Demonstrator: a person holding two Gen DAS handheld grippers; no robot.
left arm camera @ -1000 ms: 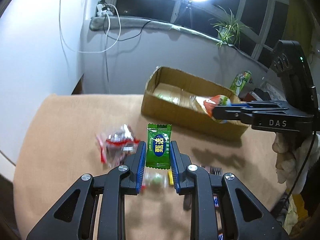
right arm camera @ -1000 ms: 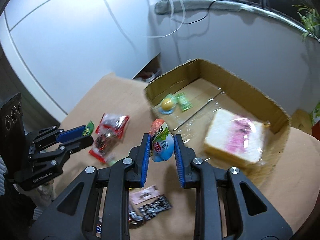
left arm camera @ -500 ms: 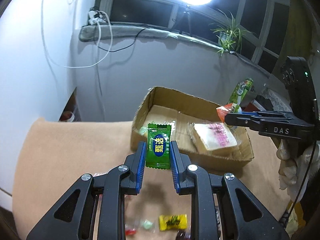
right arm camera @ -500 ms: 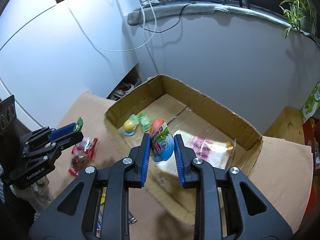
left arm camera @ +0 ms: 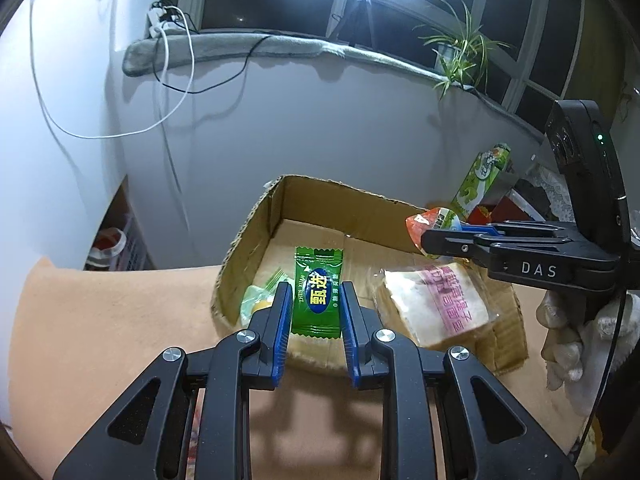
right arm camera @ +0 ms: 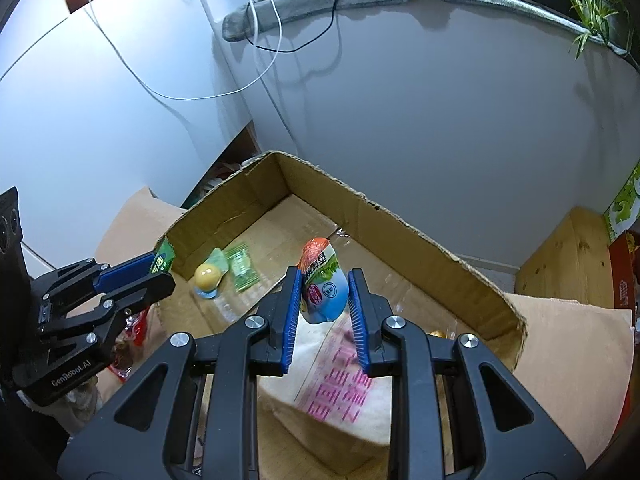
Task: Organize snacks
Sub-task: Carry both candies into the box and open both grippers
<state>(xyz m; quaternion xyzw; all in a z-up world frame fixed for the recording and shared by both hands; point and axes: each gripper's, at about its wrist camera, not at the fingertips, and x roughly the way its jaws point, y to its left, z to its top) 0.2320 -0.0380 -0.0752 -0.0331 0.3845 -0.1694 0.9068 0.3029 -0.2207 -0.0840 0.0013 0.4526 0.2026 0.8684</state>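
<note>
Both grippers are loaded and poised at the cardboard box (left arm camera: 256, 236). The left gripper (left arm camera: 316, 312) pinches a green candy packet (left arm camera: 318, 294) between its blue pads, long axis upright, hanging at the box's near-left corner, just about over the near rim. The right gripper (right arm camera: 325, 298) clamps a small orange, white and blue snack pouch (right arm camera: 323, 284), also standing tall, and it looks clear over the box interior, above the wrapped bread slice (right arm camera: 340, 384).

Inside the box: a yellow jelly cup (right arm camera: 207, 276) and a small green candy (right arm camera: 241, 270) sit at the left end, the bread fills the near right. Bare cardboard floor lies in the far middle, and that is the open room.

The right gripper looks nearer a clean drop. The left packet likely needs to clear the near wall, or it may catch the rim and fall onto the tan tabletop (left arm camera: 100, 320). The two grippers stand well apart, left end and right end, so no crowding.
</note>
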